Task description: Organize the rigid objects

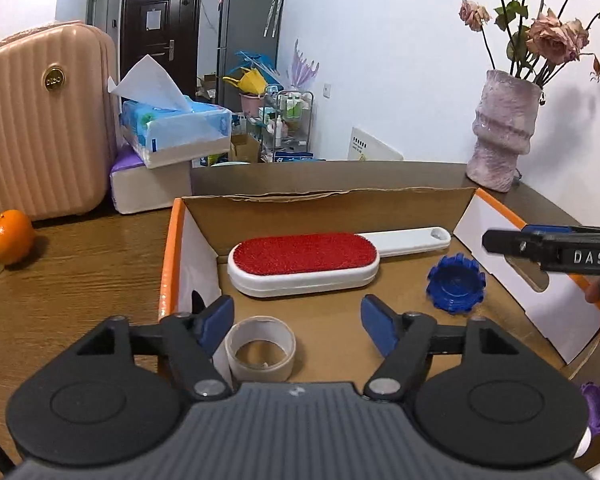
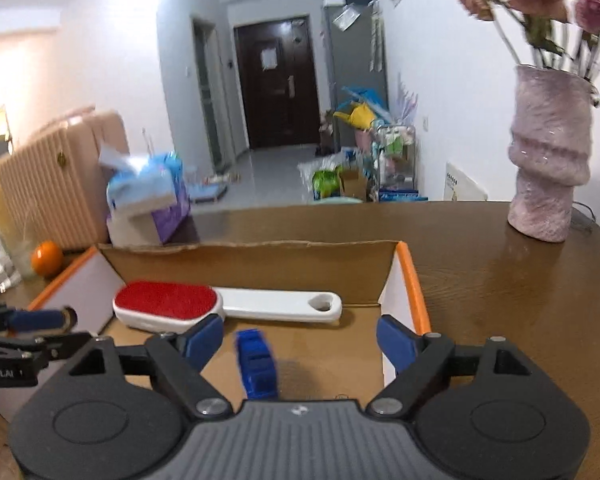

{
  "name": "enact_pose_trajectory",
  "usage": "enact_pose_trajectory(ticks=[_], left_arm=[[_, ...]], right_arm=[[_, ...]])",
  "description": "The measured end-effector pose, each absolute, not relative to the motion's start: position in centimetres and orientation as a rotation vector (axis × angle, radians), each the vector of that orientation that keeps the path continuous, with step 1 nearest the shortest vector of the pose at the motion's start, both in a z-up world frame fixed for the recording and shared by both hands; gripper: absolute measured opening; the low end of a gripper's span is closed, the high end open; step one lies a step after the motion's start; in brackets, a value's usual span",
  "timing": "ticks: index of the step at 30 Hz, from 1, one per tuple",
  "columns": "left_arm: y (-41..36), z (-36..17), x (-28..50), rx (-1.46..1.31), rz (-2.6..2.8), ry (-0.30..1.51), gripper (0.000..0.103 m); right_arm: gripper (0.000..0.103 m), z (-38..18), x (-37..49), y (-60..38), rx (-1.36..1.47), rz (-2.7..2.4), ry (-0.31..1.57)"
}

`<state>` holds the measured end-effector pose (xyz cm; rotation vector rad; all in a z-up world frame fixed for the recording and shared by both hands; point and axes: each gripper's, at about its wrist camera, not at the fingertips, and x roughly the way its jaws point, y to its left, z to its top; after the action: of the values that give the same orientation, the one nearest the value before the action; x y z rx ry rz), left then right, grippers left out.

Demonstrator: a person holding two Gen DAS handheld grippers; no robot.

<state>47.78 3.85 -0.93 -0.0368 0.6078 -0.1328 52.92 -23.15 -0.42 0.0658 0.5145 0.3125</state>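
Observation:
An open cardboard box (image 1: 320,200) with orange rims stands on the wooden table. Inside lie a white lint brush (image 1: 304,260) with a red pad, a blue ridged cap (image 1: 456,282) and a clear tape roll (image 1: 260,348). My left gripper (image 1: 298,322) is open above the box, with the tape roll just below its left finger. My right gripper (image 2: 300,340) is open over the box (image 2: 410,276); the blue cap (image 2: 258,364) shows blurred between its fingers, apart from both. The brush (image 2: 168,304) lies beyond it. The right gripper also shows in the left wrist view (image 1: 548,250).
An orange (image 1: 10,236) sits at the table's left. A pink suitcase (image 1: 40,120) and tissue packs (image 1: 172,132) stand at the back left. A pink vase (image 1: 504,132) with flowers stands at the back right. A purple object (image 1: 596,406) lies right of the box.

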Motion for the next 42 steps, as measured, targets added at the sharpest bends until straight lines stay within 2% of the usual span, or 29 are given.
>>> enact_pose_trajectory(ticks=[10,29,36,42], left_arm=[[3.5,-1.1,47.7,-0.018,-0.136,0.598,0.075],[3.5,-0.6,47.3,-0.006,-0.119,0.602,0.074],[3.3,3.2,40.1,0.002,-0.148,0.512,0.079],[4.8,2.4,32.1,-0.079,-0.108,0.517,0.084]], right_arm=[[0.085,-0.3,51.0,-22.7,0.007,0.289,0.33],[0.085,0.3,48.6,-23.4,0.047,0.291,0.314],[0.089,1.9,41.5,-25.1,0.045,0.249,0.332],[0.093,1.4,33.8,-26.9,0.031,0.208,0.353]])
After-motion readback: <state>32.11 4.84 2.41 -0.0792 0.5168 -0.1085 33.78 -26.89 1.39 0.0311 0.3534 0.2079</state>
